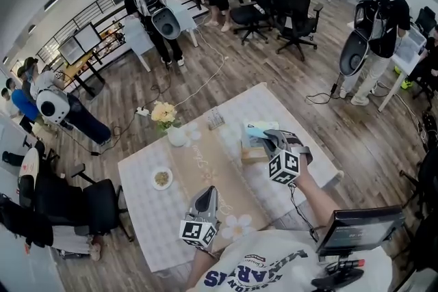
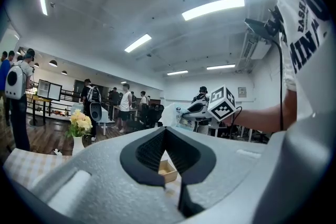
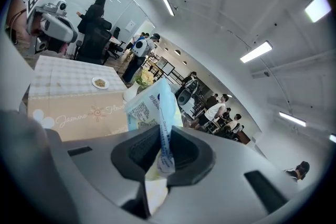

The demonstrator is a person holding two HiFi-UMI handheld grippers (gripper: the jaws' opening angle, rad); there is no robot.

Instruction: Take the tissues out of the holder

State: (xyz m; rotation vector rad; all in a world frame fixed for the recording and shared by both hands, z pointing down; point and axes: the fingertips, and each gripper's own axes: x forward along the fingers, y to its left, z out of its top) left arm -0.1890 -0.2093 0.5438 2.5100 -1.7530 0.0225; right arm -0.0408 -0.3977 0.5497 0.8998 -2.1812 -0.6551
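My right gripper [image 1: 268, 137] is shut on a pale blue plastic tissue pack [image 1: 257, 130], held up in the air over the right half of the table. In the right gripper view the pack [image 3: 152, 105] rises from between the pads of that gripper [image 3: 164, 131], its sealed edge pinched. A small open wooden holder [image 1: 252, 154] sits on the table just below it; it also shows low between the fingers as the same holder [image 2: 167, 169]. My left gripper [image 1: 207, 193] hovers level near the front edge. Its tips [image 2: 165, 131] meet with nothing between them.
A vase of yellow flowers [image 1: 166, 121] and a small dish [image 1: 162, 178] stand on the left of the cloth-covered table [image 1: 144, 215]. A small patterned item [image 1: 215, 118] lies at the far edge. A screen [image 1: 359, 229] sits at front right. People and office chairs surround the table.
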